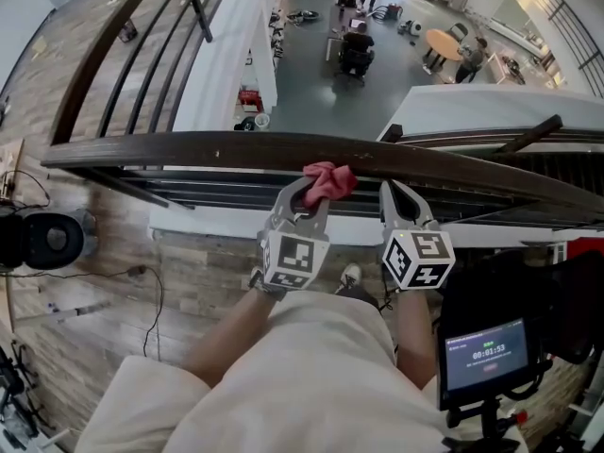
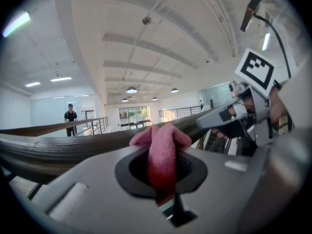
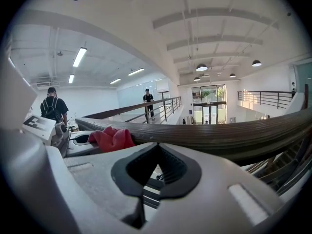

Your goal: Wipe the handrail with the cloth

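Observation:
A dark wooden handrail [image 1: 217, 147] runs left to right across the head view, above an open drop to a lower floor. My left gripper [image 1: 311, 196] is shut on a red-pink cloth [image 1: 327, 181], whose bunched top rests against the rail's near edge. In the left gripper view the cloth [image 2: 162, 152] sticks up between the closed jaws, with the handrail [image 2: 53, 150] just behind it. My right gripper [image 1: 398, 199] sits right beside it, shut with nothing in it, its tips just under the rail. The right gripper view shows the cloth [image 3: 111, 139] at left and the handrail [image 3: 229, 133] ahead.
Metal balusters [image 1: 217, 192] run below the rail. A black device [image 1: 42, 239] with cables lies on the wooden floor at left. A tripod-mounted screen [image 1: 484, 352] stands at lower right. Chairs and a round table [image 1: 445, 43] are on the floor far below. People stand by a distant railing [image 3: 146, 101].

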The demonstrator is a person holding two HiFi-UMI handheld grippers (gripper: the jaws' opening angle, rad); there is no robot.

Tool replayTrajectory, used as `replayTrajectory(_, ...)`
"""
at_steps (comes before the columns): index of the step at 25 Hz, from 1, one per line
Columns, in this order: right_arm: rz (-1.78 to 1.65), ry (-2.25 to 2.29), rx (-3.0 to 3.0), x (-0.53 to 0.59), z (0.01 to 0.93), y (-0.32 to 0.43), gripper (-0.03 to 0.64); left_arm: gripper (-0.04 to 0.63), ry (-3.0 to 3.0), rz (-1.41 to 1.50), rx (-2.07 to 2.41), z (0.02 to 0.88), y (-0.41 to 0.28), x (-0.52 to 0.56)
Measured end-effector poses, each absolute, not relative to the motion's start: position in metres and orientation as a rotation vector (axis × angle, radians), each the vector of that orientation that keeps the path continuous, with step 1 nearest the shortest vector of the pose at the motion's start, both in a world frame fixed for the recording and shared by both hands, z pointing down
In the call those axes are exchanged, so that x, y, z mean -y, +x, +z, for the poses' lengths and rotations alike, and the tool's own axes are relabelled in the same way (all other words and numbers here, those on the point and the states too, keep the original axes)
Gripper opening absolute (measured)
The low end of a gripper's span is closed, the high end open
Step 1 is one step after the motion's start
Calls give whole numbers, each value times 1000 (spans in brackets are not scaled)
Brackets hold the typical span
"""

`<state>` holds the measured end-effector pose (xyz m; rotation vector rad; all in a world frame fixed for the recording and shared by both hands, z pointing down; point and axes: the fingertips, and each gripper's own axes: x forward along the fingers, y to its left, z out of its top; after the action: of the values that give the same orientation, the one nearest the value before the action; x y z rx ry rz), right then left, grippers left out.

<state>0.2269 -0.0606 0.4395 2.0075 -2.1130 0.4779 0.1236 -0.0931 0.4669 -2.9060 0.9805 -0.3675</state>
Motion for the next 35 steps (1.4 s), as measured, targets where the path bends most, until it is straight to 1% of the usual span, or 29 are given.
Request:
replayTrajectory(10,455,2041,2093,72,424,226,3,35,-2864,-369,-992,448,102,117)
replayTrajectory(18,475,2123,2051,73,412,245,3,35,-2886,-387,-923,440,114,119)
replayTrajectory(24,465,2169,2026,79,436,185,3,35,-2896,-347,-855,456,62,124)
replayTrajectory(35,486,2186,2044,80,432,178,3,35,-2934,-396,-714,454,52,128)
